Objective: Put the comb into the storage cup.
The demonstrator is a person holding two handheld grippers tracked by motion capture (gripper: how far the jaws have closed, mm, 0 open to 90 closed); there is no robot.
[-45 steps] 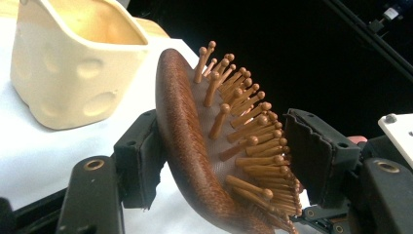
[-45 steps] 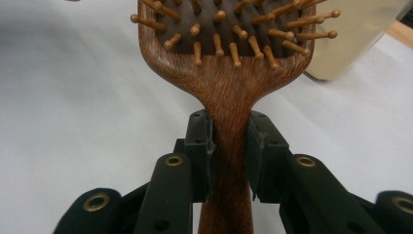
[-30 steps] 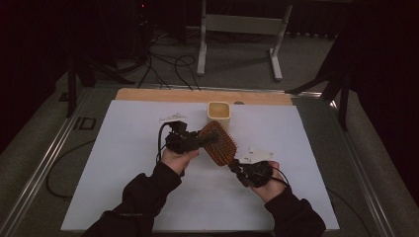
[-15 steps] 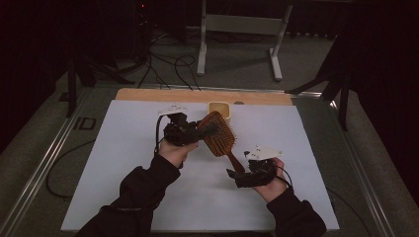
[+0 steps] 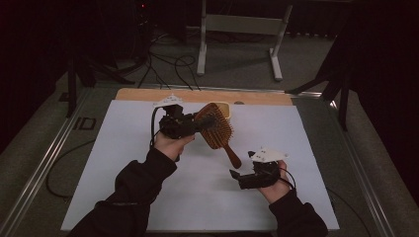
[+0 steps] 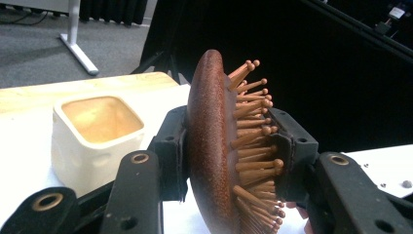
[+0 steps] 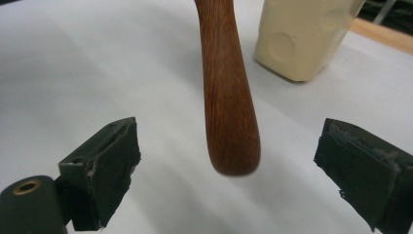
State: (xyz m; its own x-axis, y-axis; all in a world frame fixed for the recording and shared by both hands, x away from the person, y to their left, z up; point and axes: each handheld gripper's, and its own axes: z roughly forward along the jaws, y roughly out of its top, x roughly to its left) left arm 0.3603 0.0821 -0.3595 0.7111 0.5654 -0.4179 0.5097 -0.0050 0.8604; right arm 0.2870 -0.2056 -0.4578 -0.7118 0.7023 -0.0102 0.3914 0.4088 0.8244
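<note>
A brown wooden hairbrush (image 5: 216,131) with peg bristles hangs tilted above the white sheet. My left gripper (image 5: 205,122) is shut on its head, one pad on the smooth back and the other among the bristles (image 6: 253,126). The handle (image 7: 229,112) points down toward my right gripper (image 5: 235,176). That gripper's jaws have just been opening and now stand wide. The handle's rounded end lies between the two pads (image 7: 104,161) and touches neither.
A cream square cup (image 6: 97,141) stands on the sheet just behind the brush, near the wooden board (image 5: 148,95) at the table's far edge. The white sheet (image 5: 123,163) covers most of the table. A metal stand and cables lie on the floor beyond.
The right gripper has let go of the brush handle and its jaws have spread apart. The left gripper has lifted the brush higher, still gripping the head.
</note>
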